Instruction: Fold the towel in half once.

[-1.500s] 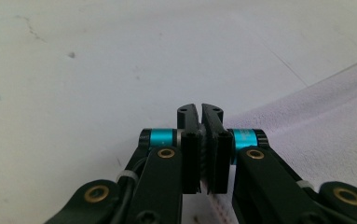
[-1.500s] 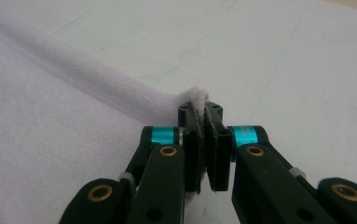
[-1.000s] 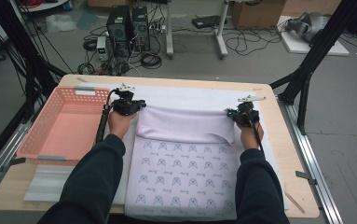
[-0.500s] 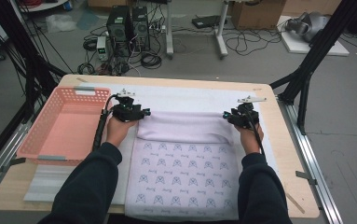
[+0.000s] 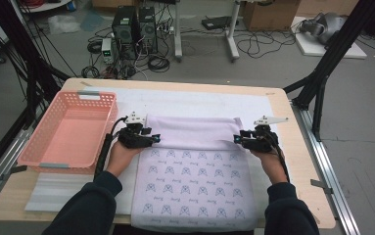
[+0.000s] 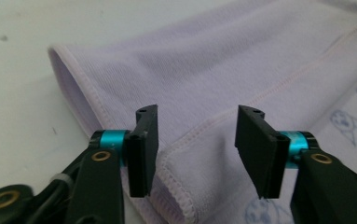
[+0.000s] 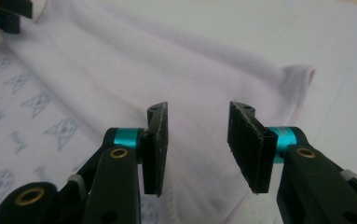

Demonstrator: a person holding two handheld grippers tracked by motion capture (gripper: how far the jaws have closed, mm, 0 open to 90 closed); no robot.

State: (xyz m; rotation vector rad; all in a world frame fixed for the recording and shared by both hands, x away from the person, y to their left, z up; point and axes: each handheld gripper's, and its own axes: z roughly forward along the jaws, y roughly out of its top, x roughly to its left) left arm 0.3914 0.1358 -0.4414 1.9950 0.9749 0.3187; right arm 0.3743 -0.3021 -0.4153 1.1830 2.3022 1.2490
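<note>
The left hand-held gripper (image 5: 155,139) and the right hand-held gripper (image 5: 236,139), seen in the high view, sit at the two ends of the folded-over edge of a lavender towel (image 5: 195,171). Both have just been opening, and their jaws stand apart with nothing pinched. The towel lies spread on the tabletop (image 5: 300,161), its far portion turned back as a plain band over the printed near portion, which reaches the near table edge. A pink basket (image 5: 33,147) stands to the left of the towel, near the left hand-held gripper but apart from the cloth. A white mat (image 5: 190,100) lies under the towel. Nothing stands between either gripper and the fold.

Left gripper view: the left hand-held gripper (image 6: 197,140) is open above the stitched hem at the fold's corner, and the pads (image 6: 144,149) do not press the cloth.

Right gripper view: the right hand-held gripper (image 7: 197,140) is likewise open over the plain band of the towel (image 7: 190,70), near its rounded corner.

The towel appears light, soft and limp. It will likely sag and crease when lifted, so the hemmed corners offer the firmest purchase, taken by both grippers together.
</note>
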